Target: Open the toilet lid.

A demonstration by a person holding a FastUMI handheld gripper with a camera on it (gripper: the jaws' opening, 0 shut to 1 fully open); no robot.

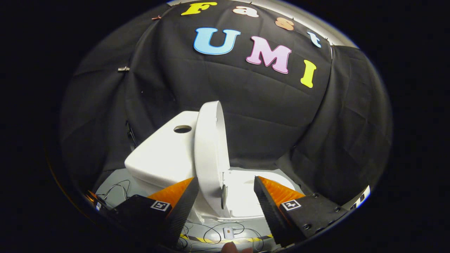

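Observation:
A white toilet stands ahead of me, seen from its side. Its lid (209, 158) is raised upright, leaning towards the white tank (161, 154), which has a round hole (182, 129) in its top. The seat and bowl rim (246, 196) lie flat to the right of the lid. My gripper (226, 191) is open, its two fingers spread either side of the lid's lower part. The left finger (184, 200) sits close beside the lid's outer face; the right finger (269, 202) stands apart over the seat. Nothing is pressed between them.
Black cloth walls close in behind and to the right of the toilet. Thin cables (218, 232) and a small white box (228, 232) lie on the pale floor below my fingers, by a yellow-black striped tape line (207, 240). More wires (117, 188) trail left of the tank.

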